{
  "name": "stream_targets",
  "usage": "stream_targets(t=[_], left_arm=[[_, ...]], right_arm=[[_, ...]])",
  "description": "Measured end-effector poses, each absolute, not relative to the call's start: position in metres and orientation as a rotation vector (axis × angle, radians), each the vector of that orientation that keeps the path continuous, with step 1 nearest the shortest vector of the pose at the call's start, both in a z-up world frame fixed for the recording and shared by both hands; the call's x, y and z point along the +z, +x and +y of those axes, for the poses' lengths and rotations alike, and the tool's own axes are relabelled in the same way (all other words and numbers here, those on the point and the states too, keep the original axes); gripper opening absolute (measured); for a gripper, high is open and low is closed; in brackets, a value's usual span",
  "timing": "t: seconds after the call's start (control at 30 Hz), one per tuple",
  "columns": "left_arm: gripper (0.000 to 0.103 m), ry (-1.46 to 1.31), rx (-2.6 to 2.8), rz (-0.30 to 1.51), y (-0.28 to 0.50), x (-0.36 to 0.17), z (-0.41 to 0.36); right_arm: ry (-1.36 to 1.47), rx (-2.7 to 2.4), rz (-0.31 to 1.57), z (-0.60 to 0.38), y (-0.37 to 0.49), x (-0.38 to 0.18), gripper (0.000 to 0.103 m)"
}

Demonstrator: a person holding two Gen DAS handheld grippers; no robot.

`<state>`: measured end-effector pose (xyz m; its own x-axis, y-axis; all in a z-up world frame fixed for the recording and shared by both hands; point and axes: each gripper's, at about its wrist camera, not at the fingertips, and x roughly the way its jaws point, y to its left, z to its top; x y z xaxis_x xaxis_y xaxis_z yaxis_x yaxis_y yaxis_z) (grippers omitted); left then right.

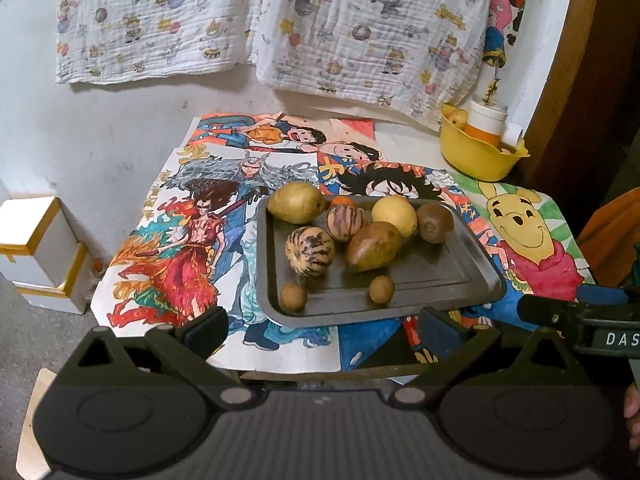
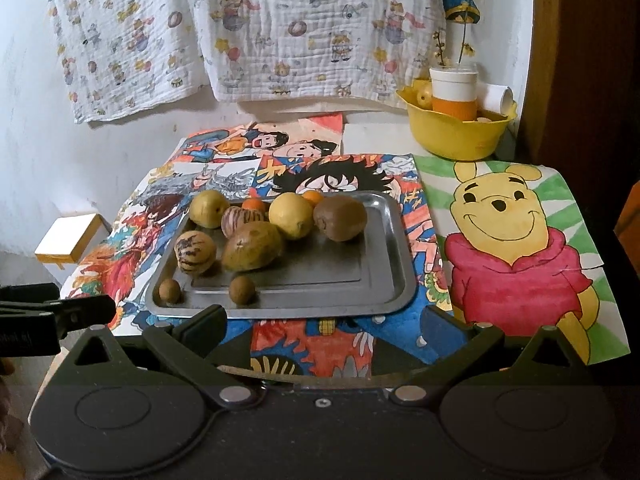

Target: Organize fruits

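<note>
Fruits: nine-odd pieces clustered far-left on metal tray (image 2: 384, 240), worktop centre | left tool (image 1: 322, 330), right tool (image 2: 324, 326): both spread apart, empty, near tray's near edge | Risk: round longans (image 2: 242, 289) roll if tray nudged; crowded mango (image 2: 252, 246) grasp may knock neighbours.

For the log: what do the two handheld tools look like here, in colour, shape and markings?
Both look alike. The left tool and right tool have matte black bodies with two round discs, silver pivot screws and angled black linkages ending in dark blue-faced fingers. Seen from the left camera, the right tool's side bears white letters "DAS". No cables or sleeves are visible.
</note>
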<state>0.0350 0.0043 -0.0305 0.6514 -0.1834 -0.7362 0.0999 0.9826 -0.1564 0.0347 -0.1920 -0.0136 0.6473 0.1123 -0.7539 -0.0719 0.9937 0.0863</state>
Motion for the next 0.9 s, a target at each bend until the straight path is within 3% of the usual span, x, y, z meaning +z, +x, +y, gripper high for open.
stream_targets(t=[0.9], left_arm=[[0.102, -0.112, -0.146, 0.837, 0.023, -0.027, 0.006]], right_arm=[[0.044, 0.1, 0.854, -0.195, 0.027, -0.009, 0.102]])
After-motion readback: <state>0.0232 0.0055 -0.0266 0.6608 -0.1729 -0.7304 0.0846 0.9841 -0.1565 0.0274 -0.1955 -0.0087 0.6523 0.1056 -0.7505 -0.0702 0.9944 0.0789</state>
